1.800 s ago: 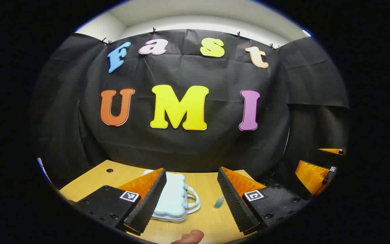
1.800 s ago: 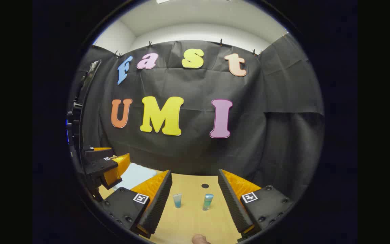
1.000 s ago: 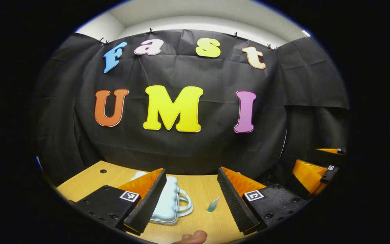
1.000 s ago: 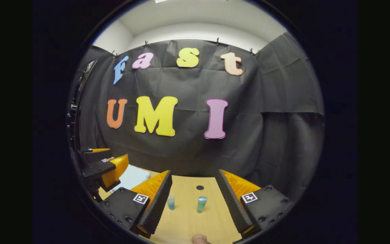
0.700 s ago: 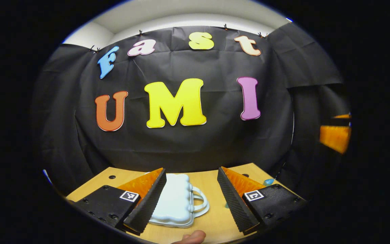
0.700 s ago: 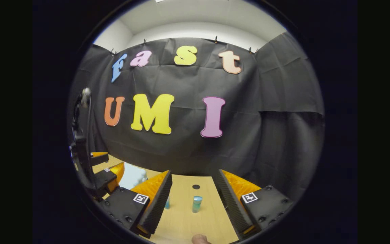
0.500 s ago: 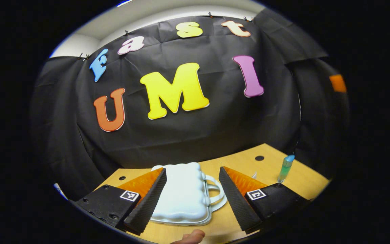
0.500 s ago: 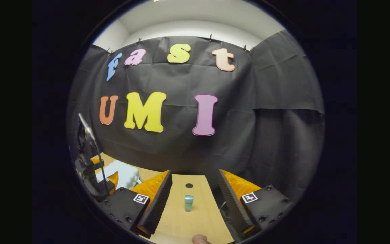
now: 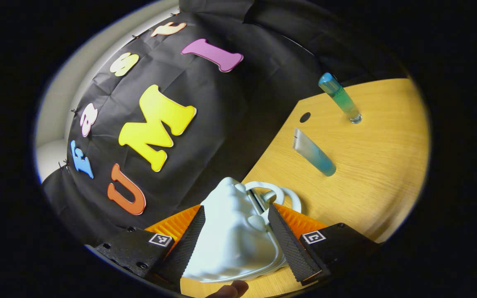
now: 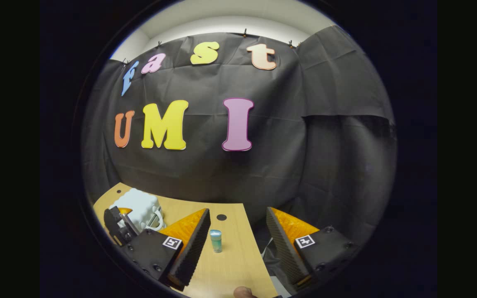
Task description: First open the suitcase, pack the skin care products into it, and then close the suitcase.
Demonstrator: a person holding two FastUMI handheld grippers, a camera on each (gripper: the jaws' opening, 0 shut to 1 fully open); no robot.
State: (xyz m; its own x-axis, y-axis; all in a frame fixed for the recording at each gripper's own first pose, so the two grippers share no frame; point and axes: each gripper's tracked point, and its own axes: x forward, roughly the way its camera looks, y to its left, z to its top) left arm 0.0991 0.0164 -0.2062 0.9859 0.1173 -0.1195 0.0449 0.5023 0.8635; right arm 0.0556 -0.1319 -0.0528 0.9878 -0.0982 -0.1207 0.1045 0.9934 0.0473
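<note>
I'm looking along the left gripper (image 9: 235, 244), rolled hard so the table (image 9: 379, 165) is tilting up to the right of the frame. The pale suitcase (image 9: 230, 240) is sitting right between its fingers (image 9: 184, 244), lower centre, with its twin handles (image 9: 280, 196) poking out just past the right fingertip. The fingers are spread wide with one on each flank of the case. Whether the pads are actually pressing on the shell I cannot tell; they are flanking it closely. The lid is down, case closed.

Further up the frame, right of centre, a tube (image 9: 314, 152) is lying flat on the wood, and in the upper right a bottle (image 9: 340, 97) is standing on its base, well apart from the case. A small dark hole (image 9: 304, 117) in the table is lying between them, toward the wall.

Switching to the right gripper view: my right gripper (image 10: 238, 248) is holding wide open over the table (image 10: 230, 265), gripping nothing. The bottle (image 10: 215, 241) is standing in the gap, close to the left finger, not touching. At lower left the suitcase (image 10: 137, 207) is showing as a whole, with the left gripper (image 10: 118, 227) beside it. A fingertip (image 10: 244, 292) is peeking in at the bottom edge.
</note>
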